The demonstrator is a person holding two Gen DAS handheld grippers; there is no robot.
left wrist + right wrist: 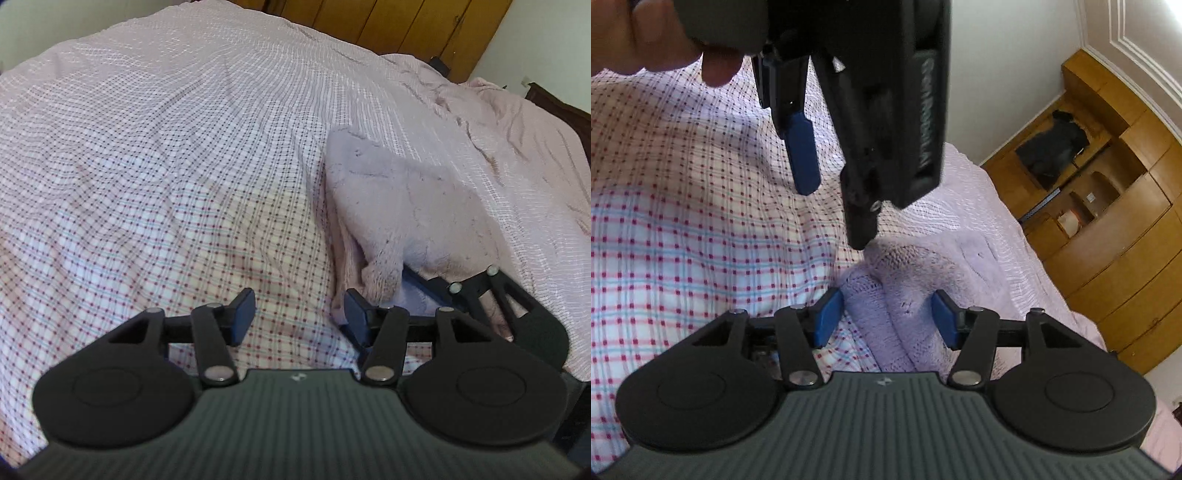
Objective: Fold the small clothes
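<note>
A small fuzzy lilac garment (402, 206) lies bunched on the checked bedsheet (166, 166), right of centre in the left wrist view. My left gripper (299, 317) is open, its right finger touching the garment's near edge, nothing between its pads. My right gripper (884, 317) is open, its pads either side of the garment's near fold (905, 291). The left gripper (834, 206) shows from above in the right wrist view, open, one finger tip on the garment. The right gripper's body (517, 317) lies at the garment's lower right.
A pink blanket (517, 122) lies rumpled at the far right of the bed. A wooden wardrobe with open shelves (1108, 221) stands beyond the bed's right side. A wooden headboard (388, 26) is at the back.
</note>
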